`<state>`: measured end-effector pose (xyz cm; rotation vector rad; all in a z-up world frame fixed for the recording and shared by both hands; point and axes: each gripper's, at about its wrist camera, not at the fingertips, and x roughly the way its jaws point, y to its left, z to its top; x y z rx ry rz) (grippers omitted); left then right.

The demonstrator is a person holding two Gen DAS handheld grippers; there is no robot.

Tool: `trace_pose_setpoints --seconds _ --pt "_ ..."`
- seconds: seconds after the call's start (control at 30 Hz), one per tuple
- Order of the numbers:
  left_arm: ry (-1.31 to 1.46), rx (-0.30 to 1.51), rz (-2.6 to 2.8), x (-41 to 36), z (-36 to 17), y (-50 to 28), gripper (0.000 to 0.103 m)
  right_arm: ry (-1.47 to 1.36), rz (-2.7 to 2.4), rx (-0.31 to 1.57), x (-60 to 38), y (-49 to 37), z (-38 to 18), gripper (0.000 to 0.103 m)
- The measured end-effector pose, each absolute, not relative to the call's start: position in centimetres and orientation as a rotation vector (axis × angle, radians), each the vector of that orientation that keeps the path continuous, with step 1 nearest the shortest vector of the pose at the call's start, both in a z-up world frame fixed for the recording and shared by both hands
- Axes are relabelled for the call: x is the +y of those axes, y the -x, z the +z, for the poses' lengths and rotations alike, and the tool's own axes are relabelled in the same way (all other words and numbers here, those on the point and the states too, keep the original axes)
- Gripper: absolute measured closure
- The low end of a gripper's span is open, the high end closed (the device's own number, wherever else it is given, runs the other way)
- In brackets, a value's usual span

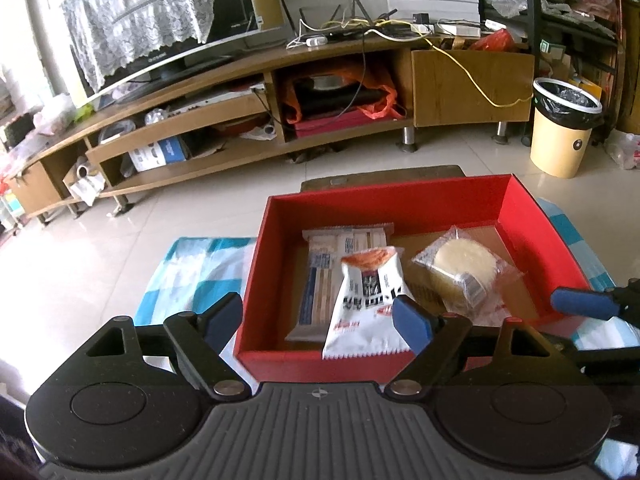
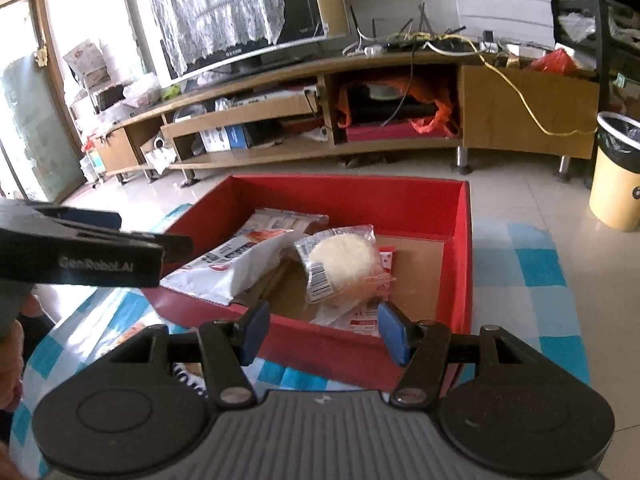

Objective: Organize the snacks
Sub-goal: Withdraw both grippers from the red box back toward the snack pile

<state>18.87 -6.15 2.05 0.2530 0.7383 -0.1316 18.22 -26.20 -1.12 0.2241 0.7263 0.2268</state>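
Looking along the left tool (image 1: pixel 318 314), its blue pads stand wide apart with nothing between them, hovering at the near wall of the red box (image 1: pixel 400 200). Inside lie three snacks: a long cracker pack (image 1: pixel 320 276) flat on the bottom, a white bag (image 1: pixel 360 300) leaning over it, and a round cake (image 1: pixel 464 268) in clear wrap to the right, probably gathered here to keep them tidy. Switching to the right wrist view, the right tool (image 2: pixel 322 334) also hangs empty, pads parted over the box's near edge, just short of the cake. A checked cloth (image 2: pixel 532 264) covers the desk beneath
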Motion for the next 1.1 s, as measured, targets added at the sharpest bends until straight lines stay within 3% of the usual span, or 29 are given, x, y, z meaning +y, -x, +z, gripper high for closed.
trace_pose_setpoints --seconds 1.1 --pt "-0.171 0.857 -0.118 -0.5 -0.1 -11.4 0.016 -0.233 0.278 0.844 -22.2 -9.7 -2.3 0.047"
